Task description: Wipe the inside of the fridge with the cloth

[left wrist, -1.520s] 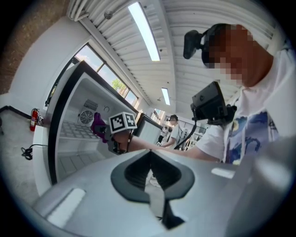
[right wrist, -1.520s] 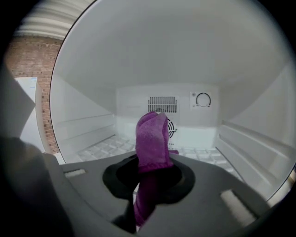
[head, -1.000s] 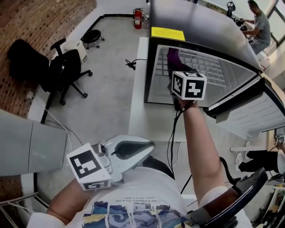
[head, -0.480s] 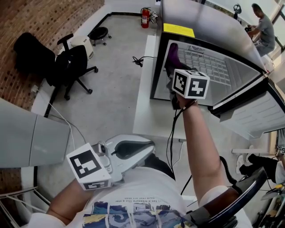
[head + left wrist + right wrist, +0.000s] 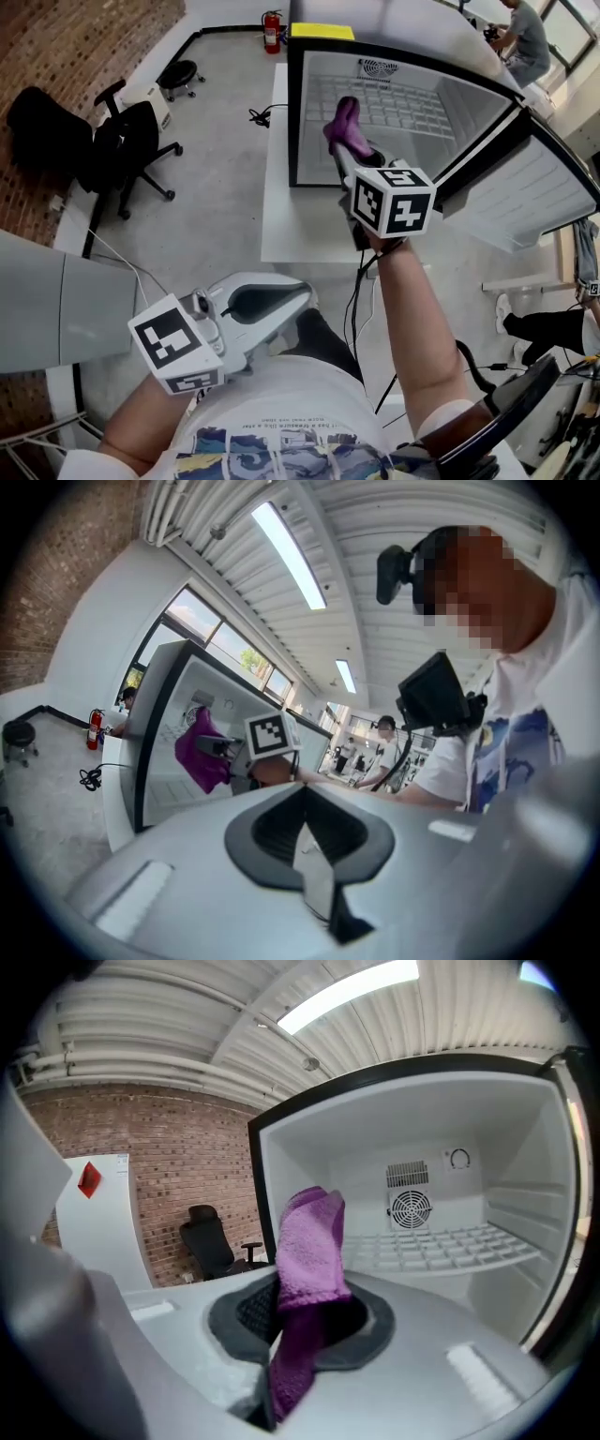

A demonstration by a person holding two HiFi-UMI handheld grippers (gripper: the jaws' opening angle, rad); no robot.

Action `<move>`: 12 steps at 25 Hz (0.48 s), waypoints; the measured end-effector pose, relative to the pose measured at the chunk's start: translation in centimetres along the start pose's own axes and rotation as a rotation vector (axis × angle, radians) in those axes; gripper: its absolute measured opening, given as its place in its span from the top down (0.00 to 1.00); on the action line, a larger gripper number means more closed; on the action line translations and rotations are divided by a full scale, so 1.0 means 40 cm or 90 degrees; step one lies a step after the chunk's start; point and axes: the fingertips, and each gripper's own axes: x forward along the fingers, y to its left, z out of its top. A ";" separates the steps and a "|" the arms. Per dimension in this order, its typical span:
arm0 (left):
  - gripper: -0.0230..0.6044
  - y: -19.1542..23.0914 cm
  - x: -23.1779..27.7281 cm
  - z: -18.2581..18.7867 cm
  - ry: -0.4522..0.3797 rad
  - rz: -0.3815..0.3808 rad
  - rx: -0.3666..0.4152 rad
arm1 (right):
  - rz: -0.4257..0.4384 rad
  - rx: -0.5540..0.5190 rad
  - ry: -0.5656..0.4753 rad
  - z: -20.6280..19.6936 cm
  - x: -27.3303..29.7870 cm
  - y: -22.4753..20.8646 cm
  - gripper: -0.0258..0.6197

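Left gripper [image 5: 305,855] closed, empty, parked low near torso. Right gripper [image 5: 349,161] clamped on purple cloth [image 5: 309,1241], raised at mouth of open fridge [image 5: 292,103], apparently clear of walls and shelf [image 5: 441,1246]. Wiping likely not begun; whole interior left.
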 end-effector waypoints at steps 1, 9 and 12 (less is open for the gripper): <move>0.95 -0.006 0.001 -0.009 0.004 -0.003 0.002 | -0.008 0.001 0.001 -0.019 -0.026 -0.001 0.88; 0.95 -0.050 0.048 -0.055 0.032 -0.042 0.027 | -0.144 0.029 0.019 -0.194 -0.199 -0.146 0.88; 0.95 -0.058 0.072 -0.062 0.049 -0.053 0.040 | -0.197 0.042 0.023 -0.239 -0.229 -0.222 0.88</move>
